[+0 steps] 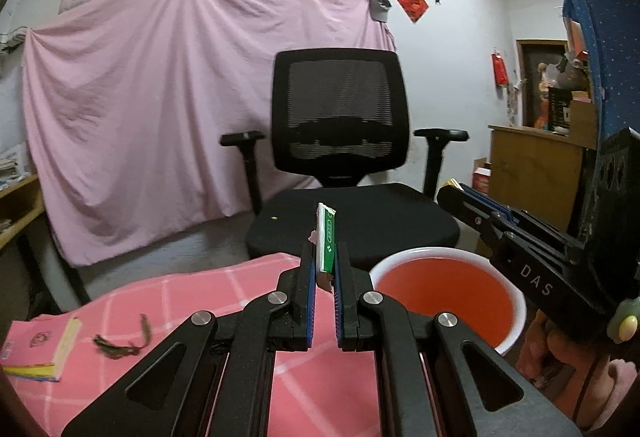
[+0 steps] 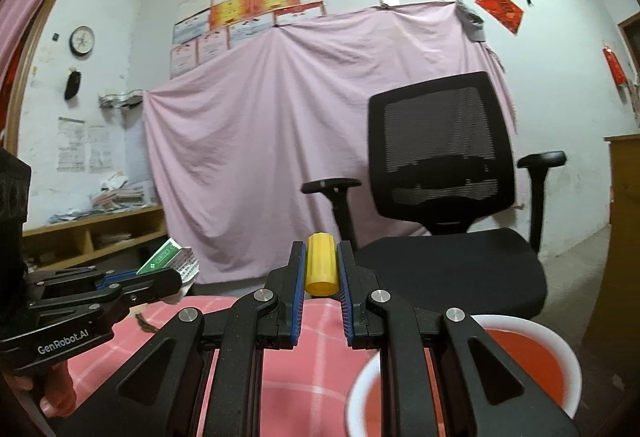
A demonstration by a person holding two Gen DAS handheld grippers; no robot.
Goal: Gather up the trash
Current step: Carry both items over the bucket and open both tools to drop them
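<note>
Left wrist: left gripper (image 1: 324,269) clamps flat green-white packet (image 1: 325,245); right gripper (image 2: 320,269) clamps yellow ribbed cap (image 2: 320,267).

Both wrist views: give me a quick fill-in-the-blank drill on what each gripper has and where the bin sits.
1. The left gripper is shut on a flat ____ and white packet.
2. The right gripper is shut on a small ____ cylinder.
3. The white-rimmed bin has a ____ inside.
4. Behind the table stands a black office ____.

Missing words: green; yellow; red; chair
</note>
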